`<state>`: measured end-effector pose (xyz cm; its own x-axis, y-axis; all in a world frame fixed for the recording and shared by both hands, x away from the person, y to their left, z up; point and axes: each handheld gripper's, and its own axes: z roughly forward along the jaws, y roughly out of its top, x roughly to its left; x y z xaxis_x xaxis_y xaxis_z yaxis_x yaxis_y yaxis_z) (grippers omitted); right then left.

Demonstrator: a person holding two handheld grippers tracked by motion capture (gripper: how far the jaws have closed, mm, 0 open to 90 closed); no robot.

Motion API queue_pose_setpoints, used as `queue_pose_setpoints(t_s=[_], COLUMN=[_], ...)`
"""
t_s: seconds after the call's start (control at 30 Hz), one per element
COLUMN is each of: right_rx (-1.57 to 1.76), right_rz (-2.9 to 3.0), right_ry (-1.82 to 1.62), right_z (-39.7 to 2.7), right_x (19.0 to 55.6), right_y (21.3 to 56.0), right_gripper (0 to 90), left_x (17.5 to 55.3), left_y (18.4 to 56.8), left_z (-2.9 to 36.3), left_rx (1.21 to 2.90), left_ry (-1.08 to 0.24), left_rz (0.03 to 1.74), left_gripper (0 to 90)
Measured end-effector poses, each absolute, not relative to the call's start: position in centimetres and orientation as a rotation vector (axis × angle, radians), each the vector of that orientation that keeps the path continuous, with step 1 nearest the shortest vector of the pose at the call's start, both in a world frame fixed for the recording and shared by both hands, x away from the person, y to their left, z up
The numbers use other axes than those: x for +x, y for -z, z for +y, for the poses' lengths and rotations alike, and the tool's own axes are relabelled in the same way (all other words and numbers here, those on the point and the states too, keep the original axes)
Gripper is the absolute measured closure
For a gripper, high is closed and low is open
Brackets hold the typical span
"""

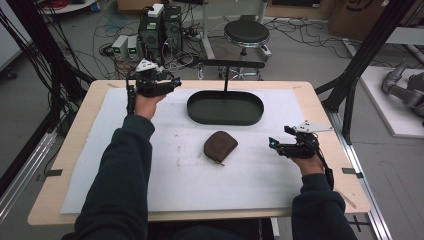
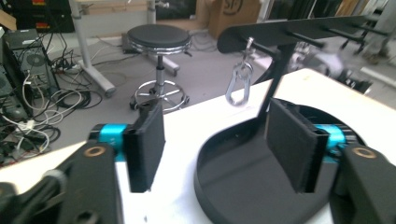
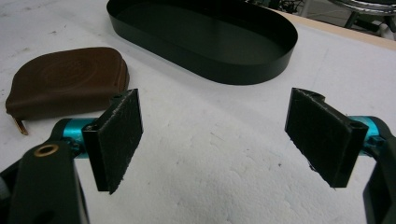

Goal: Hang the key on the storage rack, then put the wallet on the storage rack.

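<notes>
A black oval tray lies at the back middle of the white mat, and a thin post in it carries a black peg bar. In the left gripper view a silver carabiner hangs from a peg of that bar, above the tray. My left gripper hovers at the tray's left end, open, with nothing between its pads. A brown leather pouch lies on the mat in front of the tray. My right gripper stands open to the right of the pouch, its jaws empty.
The white mat covers most of the wooden table. Behind the table stand a round stool and computer towers among cables. A grey machine part lies on a side surface at the right.
</notes>
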<state>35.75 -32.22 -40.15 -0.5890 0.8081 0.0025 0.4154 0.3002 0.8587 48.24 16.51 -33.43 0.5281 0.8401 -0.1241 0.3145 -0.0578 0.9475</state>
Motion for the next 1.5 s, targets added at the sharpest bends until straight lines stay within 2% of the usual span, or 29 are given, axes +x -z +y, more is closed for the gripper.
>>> queue_pose_setpoints(t_s=[0.07,0.13,0.17,0.57,1.03,1.33,1.5], right_rx=[1.087,1.091,1.094,1.069,1.068,0.987,0.957], right_rz=[2.142,2.144,2.144,2.155,2.167,2.23,2.304], right_ry=[-1.217,-1.217,-1.219,-1.221,-1.232,-1.236,-1.213], right_z=[-32.0,-31.9,-31.6,-30.7,-29.1,-26.1,-22.7], right_x=[35.9,35.9,36.1,36.1,36.1,35.4,35.8], right_y=[40.2,40.2,40.2,40.1,40.2,40.1,40.9], right_gripper=[19.3,19.3,19.3,19.2,19.2,19.2,19.2], left_x=[46.9,45.9,44.7,39.4,36.4,35.0,34.9], left_y=[33.7,34.0,34.4,36.7,39.0,40.4,40.5], left_z=[17.1,17.6,18.1,20.6,22.2,23.3,23.4], left_rx=[1.624,1.613,1.622,1.631,1.677,1.663,1.656], left_ry=[-0.583,-0.591,-0.594,-0.629,-0.6,-0.613,-0.619], left_rz=[1.001,0.982,0.958,0.881,0.875,0.896,0.899], left_gripper=[23.8,21.2,14.8,14.9,14.8,14.9,14.9])
